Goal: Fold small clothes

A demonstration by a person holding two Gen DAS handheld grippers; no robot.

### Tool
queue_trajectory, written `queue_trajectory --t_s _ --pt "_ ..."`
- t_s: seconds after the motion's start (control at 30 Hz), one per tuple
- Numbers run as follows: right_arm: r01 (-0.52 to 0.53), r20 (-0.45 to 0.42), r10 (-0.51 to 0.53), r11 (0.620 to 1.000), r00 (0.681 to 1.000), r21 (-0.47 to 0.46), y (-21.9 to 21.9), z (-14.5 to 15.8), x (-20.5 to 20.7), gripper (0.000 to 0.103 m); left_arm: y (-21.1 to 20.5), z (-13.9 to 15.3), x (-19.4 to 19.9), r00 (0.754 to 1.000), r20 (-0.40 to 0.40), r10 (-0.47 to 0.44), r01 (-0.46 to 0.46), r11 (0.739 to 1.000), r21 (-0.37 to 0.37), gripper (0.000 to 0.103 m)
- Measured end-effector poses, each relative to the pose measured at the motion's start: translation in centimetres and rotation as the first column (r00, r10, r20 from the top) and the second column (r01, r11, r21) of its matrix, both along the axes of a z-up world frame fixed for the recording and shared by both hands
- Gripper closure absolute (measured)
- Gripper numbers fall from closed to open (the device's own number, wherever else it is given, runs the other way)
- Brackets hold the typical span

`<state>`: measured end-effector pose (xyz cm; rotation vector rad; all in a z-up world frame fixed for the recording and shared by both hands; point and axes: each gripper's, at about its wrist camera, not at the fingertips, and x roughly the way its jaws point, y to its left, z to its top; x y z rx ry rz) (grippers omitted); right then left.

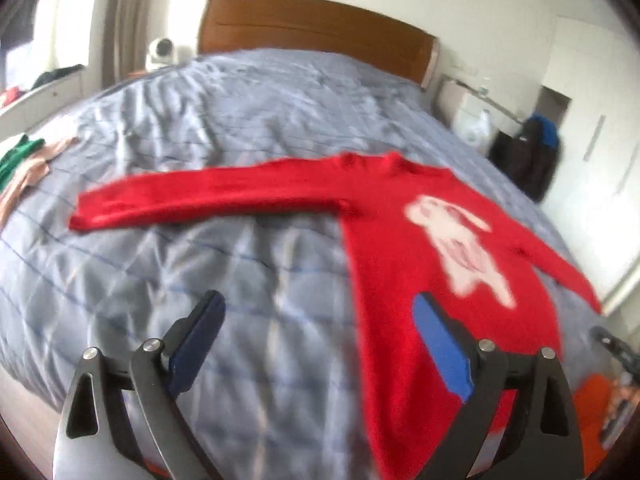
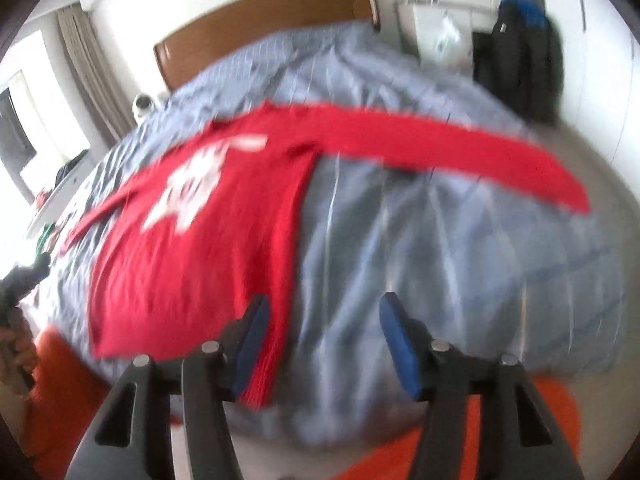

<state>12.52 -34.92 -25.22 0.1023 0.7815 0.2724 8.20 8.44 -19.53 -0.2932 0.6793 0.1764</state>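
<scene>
A small red long-sleeved sweater [image 1: 396, 240] with a white print lies flat on the bed, sleeves stretched out to both sides. My left gripper [image 1: 318, 308] hangs open above the sweater's lower left edge, its blue pads wide apart with nothing between them. In the right wrist view the same sweater [image 2: 200, 248] lies to the left, its right sleeve running to the far right. My right gripper [image 2: 324, 308] is open above the sweater's lower right corner; the hem edge lies under its left pad, not gripped. Both views are blurred.
The bed's blue-grey quilt [image 1: 208, 120] fills the scene, with a wooden headboard [image 1: 312, 28] behind. Green and pink clothes [image 1: 24, 160] lie at the bed's left edge. A dark jacket [image 1: 528, 160] hangs at the right. Something orange [image 2: 460, 452] lies below the bed's near edge.
</scene>
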Motion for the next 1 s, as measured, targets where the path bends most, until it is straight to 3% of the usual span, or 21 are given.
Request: queue_trajectory --t_s 0.1,0.17,0.23,0.63,1.0 --pt "0.058 0.059 -0.058 0.998 0.997 0.001 -0.7 -0.8 0.8 0.046 1.7 -2.6 1.1 0.997 -0.019 0.072 -0.072 0.997 -0.004 0.007" --pt "0.080 0.030 -0.081 0.996 0.996 0.034 -1.2 -1.6 1.1 0.046 2.4 -4.6 0.9 0.993 -0.049 0.109 -0.110 0.994 -0.012 0.007" --pt "0.090 0.048 -0.093 0.995 0.995 0.053 -1.7 -1.3 0.9 0.046 2.8 -6.2 1.0 0.984 -0.123 0.129 -0.131 0.991 -0.013 0.008" --pt "0.143 0.035 -0.147 0.985 0.988 0.093 -3.0 -1.8 1.0 0.045 2.8 -6.0 0.7 0.982 -0.116 0.146 -0.151 0.988 -0.036 0.007" --pt "0.154 0.013 -0.157 0.981 0.988 0.118 -3.5 -2.2 1.1 0.045 2.1 -6.5 1.0 0.977 -0.148 0.154 -0.151 0.988 0.030 0.003"
